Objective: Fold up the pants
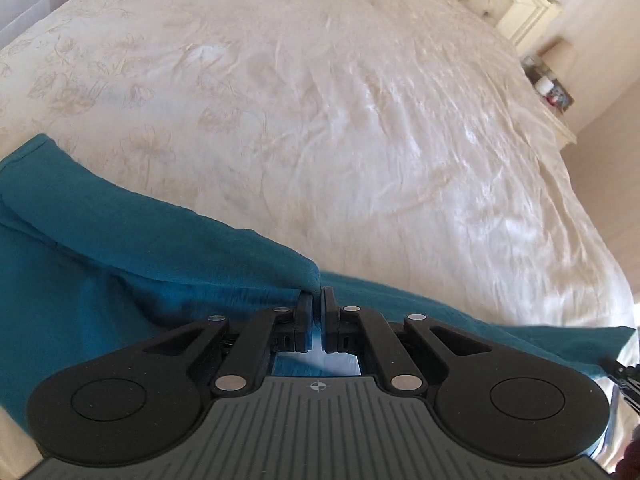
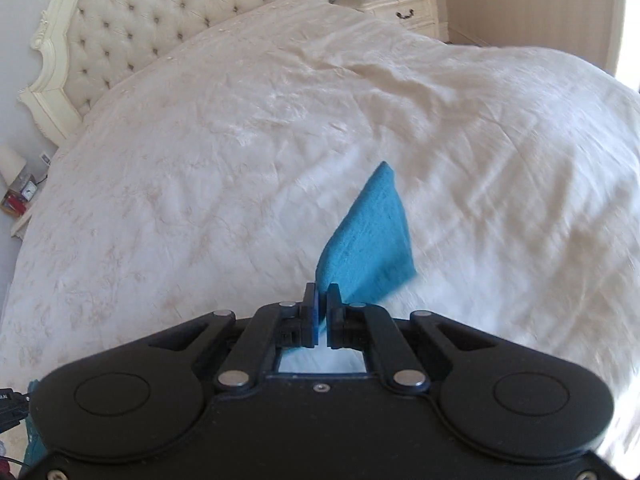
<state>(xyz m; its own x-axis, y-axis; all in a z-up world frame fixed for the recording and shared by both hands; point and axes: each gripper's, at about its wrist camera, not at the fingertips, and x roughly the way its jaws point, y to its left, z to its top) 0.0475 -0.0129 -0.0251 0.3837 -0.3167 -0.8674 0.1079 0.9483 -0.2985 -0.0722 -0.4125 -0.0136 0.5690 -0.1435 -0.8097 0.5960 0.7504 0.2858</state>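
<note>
Both grippers are clamped on the teal pants point(image 1: 120, 248), each on a different part of the cloth.

Left gripper point(image 1: 319, 300): jaws closed on a bunched fold of the pants; the fabric spreads left and lower right of the fingers, draped over the near part of the cream bedspread point(image 1: 360, 120). Part of the cloth looks lifted off the bed just at the pinch.

Right gripper point(image 2: 322, 298): jaws closed on a corner or hem end of the same teal fabric point(image 2: 368, 232), which sticks up past the fingertips as a pointed flap. Cannot tell whether this is a cuff or a waistband corner. The flap is blurred, so it is in motion.

Rest of the bed is bare up to the tufted headboard point(image 2: 160, 12); nightstand point(image 2: 400, 4) beyond.

Judgement: step in hand is lifting two grasped points to carry one half of the pants over the other.

To do it well:
- keep both pinches firm; the cloth is thin and could slip
- raise both hands evenly so the held edge stays taut and straight
- lay the carried edge onto its matching edge, then lower before letting go
- watch for the hanging part dragging and wrinkling
</note>
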